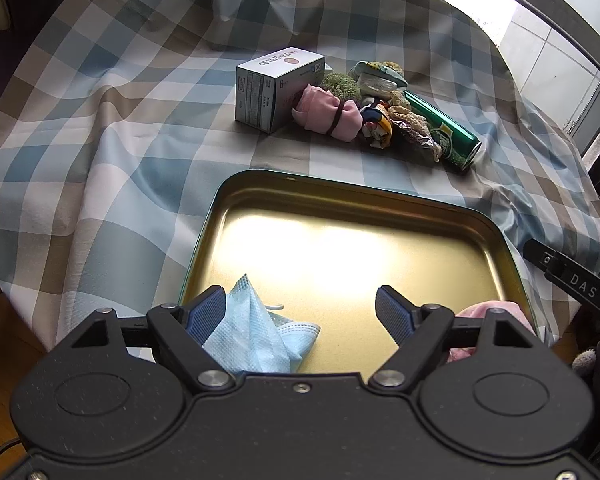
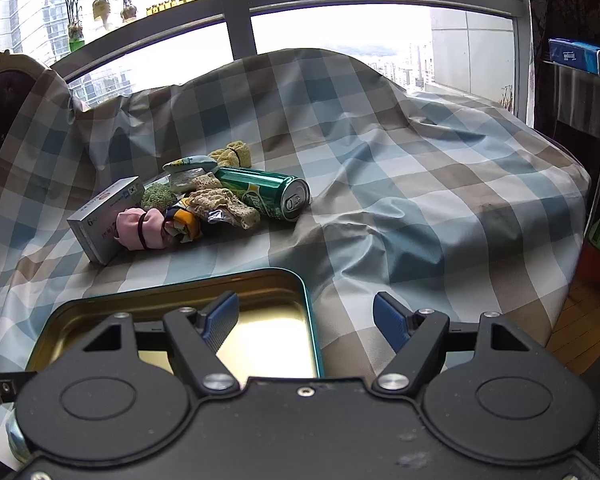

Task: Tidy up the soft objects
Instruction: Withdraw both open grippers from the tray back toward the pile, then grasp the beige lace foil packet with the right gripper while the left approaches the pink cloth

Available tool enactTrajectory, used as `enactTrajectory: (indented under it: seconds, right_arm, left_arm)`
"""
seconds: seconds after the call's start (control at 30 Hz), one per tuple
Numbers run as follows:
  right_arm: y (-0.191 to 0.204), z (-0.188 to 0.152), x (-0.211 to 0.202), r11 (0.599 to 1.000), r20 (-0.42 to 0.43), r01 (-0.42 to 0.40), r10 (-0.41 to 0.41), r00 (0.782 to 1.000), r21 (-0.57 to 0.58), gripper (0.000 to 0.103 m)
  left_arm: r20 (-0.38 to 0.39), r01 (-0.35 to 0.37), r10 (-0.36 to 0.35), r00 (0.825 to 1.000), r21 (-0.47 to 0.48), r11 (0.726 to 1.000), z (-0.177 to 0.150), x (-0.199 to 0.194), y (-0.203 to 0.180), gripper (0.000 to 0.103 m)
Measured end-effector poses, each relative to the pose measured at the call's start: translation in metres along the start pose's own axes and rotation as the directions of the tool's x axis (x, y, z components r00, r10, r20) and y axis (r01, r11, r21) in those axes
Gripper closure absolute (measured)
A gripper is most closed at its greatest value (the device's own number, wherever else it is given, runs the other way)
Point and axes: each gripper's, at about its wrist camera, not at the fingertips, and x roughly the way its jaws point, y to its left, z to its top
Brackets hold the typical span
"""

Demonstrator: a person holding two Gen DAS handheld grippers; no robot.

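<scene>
Spread over the whole surface: a checked cloth (image 1: 100, 168). On it, nearest the cameras, a gold tin tray (image 1: 496, 236). Beyond the tray, a heap: 1 box (image 1: 268, 92), 1 green can (image 2: 268, 196), a pink cloth roll (image 1: 328, 114) touching the box. Inside the tray, a crumpled blue face mask (image 1: 256, 332) against 1 pad of the left gripper (image 1: 300, 312), unclamped. Right gripper (image 2: 306, 320) likewise released, empty, over the tray's corner.

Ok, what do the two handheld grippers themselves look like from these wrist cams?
Both look identical: the left gripper and right gripper have matte black speckled bodies with two round housings, silver pivot bolts, black linkage arms and ribbed blue pads. No hands or sleeves show.
</scene>
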Motion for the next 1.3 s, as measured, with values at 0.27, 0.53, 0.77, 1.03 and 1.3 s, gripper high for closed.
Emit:
enactTrajectory:
  seconds: [0.27,0.53,0.77,1.03,1.3]
  right_arm:
    - [-0.003,0.003,0.013,0.999,-0.003,0.029,-0.029,1.000,0.020,0.027]
    - [-0.004,0.011,0.030,0.999,-0.044,0.048,-0.047,0.998,0.015,0.026]
    - [-0.011,0.020,0.035,0.993,-0.055,0.114,-0.116,0.992,-0.034,0.025]
    - [-0.011,0.054,0.036,0.989,-0.002,0.117,-0.118,0.993,-0.090,0.020]
    - [0.028,0.080,0.058,0.976,-0.022,-0.024,0.020,1.000,-0.215,0.018]
  left_arm:
    - [-0.011,-0.010,0.010,1.000,0.009,1.000,0.008,0.014,0.002,0.025]
    - [-0.003,-0.014,0.014,1.000,0.018,1.000,0.027,0.025,0.002,0.025]
    - [0.013,-0.024,0.024,1.000,0.036,0.999,0.049,0.035,0.003,0.025]
    - [0.032,-0.011,0.009,0.999,0.068,0.998,0.074,0.049,0.001,0.025]
    - [0.020,0.028,-0.030,0.999,0.099,0.995,0.093,0.067,-0.004,0.025]
